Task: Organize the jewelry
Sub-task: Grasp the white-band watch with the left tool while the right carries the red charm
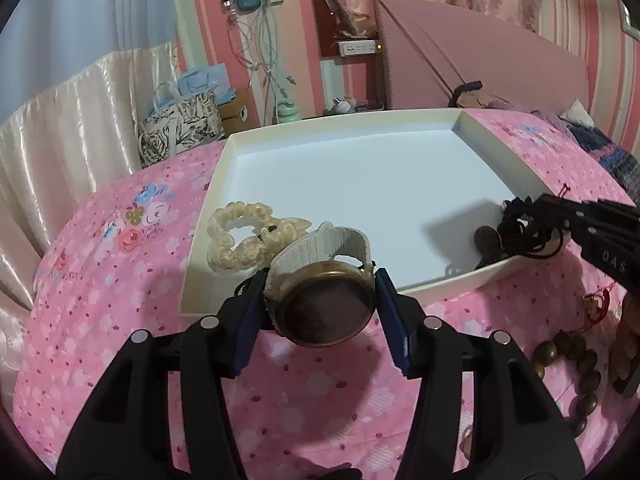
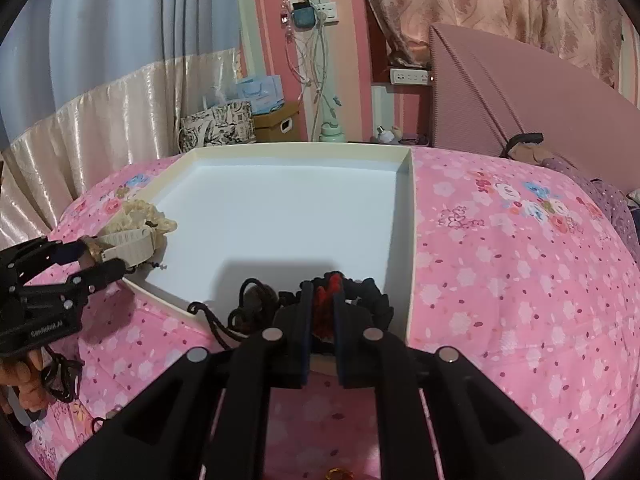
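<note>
My left gripper [image 1: 320, 280] is shut on a gold-rimmed watch [image 1: 326, 314] with a cream strap, held over the near edge of the white tray [image 1: 400, 120]. A cream scrunchie [image 1: 240, 236] lies in the tray's near left corner. My right gripper [image 2: 320, 300] is shut on a black and red corded necklace [image 2: 326, 292] over the tray's [image 2: 408, 240] near right edge; its brown pendant [image 2: 260, 296] hangs inside. The left gripper [image 2: 96, 256] shows in the right wrist view with the watch [image 2: 124, 246]. The right gripper [image 1: 528, 220] shows in the left wrist view.
The tray lies on a pink floral bedspread [image 1: 120, 320]. A brown wooden bead bracelet [image 1: 576, 376] lies on the spread at the right. A pink headboard [image 1: 480, 72], curtains and a floral bag [image 1: 180, 128] stand behind the bed.
</note>
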Available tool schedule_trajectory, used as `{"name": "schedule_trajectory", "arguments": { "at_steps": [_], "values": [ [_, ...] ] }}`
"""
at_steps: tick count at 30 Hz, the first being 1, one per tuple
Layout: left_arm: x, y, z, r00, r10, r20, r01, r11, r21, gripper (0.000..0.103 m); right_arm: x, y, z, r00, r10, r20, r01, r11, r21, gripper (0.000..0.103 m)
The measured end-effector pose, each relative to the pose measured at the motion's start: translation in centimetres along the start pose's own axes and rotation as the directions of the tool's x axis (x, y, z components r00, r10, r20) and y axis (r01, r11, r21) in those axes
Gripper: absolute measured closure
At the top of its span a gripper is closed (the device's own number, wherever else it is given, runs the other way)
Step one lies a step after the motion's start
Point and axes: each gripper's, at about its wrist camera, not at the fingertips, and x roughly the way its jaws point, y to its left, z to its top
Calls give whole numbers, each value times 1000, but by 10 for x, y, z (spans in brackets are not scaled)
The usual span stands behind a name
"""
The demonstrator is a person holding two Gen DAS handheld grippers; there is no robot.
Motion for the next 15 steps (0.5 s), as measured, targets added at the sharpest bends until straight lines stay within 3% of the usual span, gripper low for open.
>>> {"name": "schedule_trajectory", "arguments": {
  "at_steps": [15],
  "values": [
    [5,12,0,998,-54,-9,54,997,-53,50,2,-2,-1,1000,2,-9,-2,1000,14,91]
  ]
}}
